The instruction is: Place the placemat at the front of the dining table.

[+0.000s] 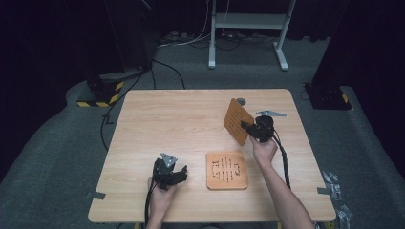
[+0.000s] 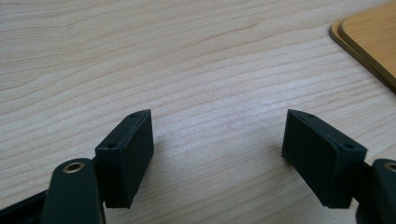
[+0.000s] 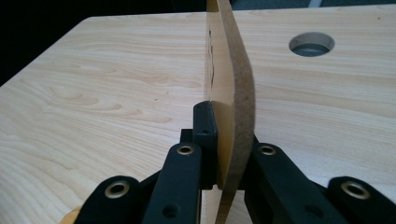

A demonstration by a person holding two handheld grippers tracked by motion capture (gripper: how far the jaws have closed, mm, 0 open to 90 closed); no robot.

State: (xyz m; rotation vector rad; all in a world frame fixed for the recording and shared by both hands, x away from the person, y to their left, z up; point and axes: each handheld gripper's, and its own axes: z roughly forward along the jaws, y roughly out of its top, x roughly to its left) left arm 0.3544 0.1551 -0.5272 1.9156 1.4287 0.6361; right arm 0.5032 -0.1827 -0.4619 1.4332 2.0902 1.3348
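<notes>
**A:** High view first: your right tongs (image 1: 249,127) hold one brown board (image 1: 237,120) lifted off the surface (image 1: 181,119), tilted on its edge near the far right side; why do you hold it so?

**B:** You are pinching it at its lower edge, I think, so that its slotted face stays free; in the right gripper view the board (image 3: 233,93) stands thin between the two jaws, which are pressed on both of its faces; the grip looks firm.

**A:** And the second board (image 1: 227,170)?

**B:** It lies flat on the surface, near the front edge, between your two hands; its face with the small dark slots looks up; it seems to wait there as the mate of the lifted one, but I judge this only.

**A:** What about your left tongs (image 1: 183,171)?

**B:** They are spread wide and pinch nothing; in the left gripper view the two pads (image 2: 128,154) hover low above bare wood, and a corner of the flat board (image 2: 369,42) shows at the upper right; probably you keep them near to steady that board when needed.

**A:** Anything else on the surface?

**B:** A round hole (image 3: 311,44) behind the lifted board; it plays no part, I believe.
</notes>
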